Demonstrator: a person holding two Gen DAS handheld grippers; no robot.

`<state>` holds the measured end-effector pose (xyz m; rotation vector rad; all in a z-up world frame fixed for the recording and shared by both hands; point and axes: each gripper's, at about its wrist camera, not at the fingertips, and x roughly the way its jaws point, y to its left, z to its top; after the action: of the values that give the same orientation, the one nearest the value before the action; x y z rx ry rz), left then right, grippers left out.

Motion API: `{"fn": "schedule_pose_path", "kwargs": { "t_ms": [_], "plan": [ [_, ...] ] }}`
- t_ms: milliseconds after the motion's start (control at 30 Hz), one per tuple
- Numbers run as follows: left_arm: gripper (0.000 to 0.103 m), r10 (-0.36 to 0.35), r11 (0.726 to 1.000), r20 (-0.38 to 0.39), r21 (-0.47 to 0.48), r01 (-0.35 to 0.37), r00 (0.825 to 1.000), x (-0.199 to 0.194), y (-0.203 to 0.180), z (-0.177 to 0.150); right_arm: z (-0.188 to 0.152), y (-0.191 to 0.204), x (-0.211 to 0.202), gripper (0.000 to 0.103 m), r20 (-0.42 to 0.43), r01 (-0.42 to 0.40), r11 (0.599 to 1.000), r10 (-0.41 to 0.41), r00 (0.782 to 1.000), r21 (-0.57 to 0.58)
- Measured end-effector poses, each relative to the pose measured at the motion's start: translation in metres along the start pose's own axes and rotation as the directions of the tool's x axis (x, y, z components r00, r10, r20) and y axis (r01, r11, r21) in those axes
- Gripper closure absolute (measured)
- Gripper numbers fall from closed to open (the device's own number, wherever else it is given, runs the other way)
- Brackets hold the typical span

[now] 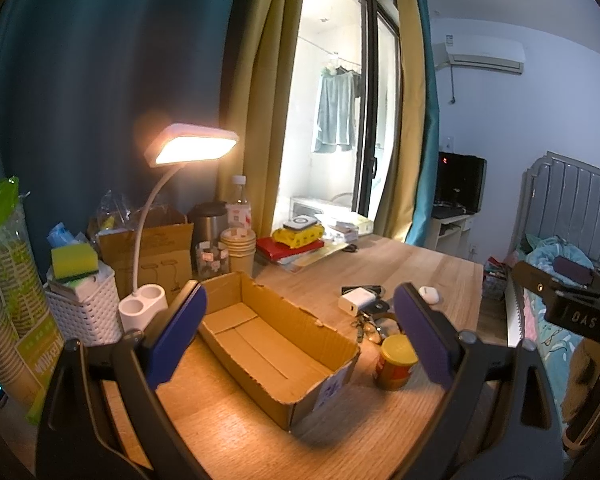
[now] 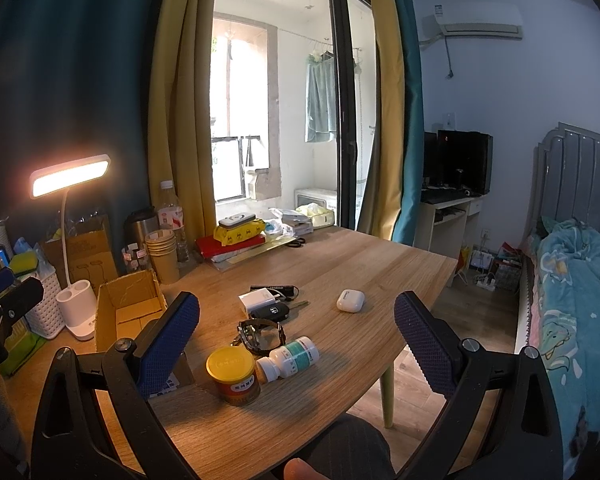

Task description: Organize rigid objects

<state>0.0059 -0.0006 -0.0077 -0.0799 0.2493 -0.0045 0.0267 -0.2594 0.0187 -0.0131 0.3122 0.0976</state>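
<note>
Both claws empty, jaws wide apart. Left claw [image 1: 300, 336] hovers over the open cardboard box [image 1: 276, 344]; box is empty. Right claw [image 2: 296, 344] hangs above the loose items on the tabletop [image 2: 340, 256]: yellow-lid can [image 2: 233, 376] upright, just beside the box; white pill bottle [image 2: 290, 358] on its side, touching or nearly touching the can; watch [image 2: 262, 330], car key [image 2: 270, 312], white charger [image 2: 257, 299] behind; earbud case [image 2: 350, 300] apart to the right. We judge the can goes first w/ the right claw: descend straight, grip the can wall below the lid, avoid nudging the bottle, which could roll. Left claw could steady the box.
</note>
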Motion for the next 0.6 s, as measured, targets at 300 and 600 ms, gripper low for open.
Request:
{"fn": "schedule_pose_path", "kwargs": {
  "t_ms": [300, 600],
  "plan": [
    [0.008, 0.003, 1.000, -0.002, -0.004, -0.003, 1.000, -0.0015, -0.0001, 0.0002, 0.0000, -0.0002, 0.0009, 0.003, -0.001, 0.001, 1.000, -0.001, 1.000, 0.000],
    [0.008, 0.003, 1.000, -0.003, -0.004, -0.003, 1.000, -0.0012, 0.0006, 0.0013, -0.0012, -0.0001, 0.0025, 0.003, -0.001, 0.000, 1.000, 0.000, 1.000, 0.000]
  ]
}}
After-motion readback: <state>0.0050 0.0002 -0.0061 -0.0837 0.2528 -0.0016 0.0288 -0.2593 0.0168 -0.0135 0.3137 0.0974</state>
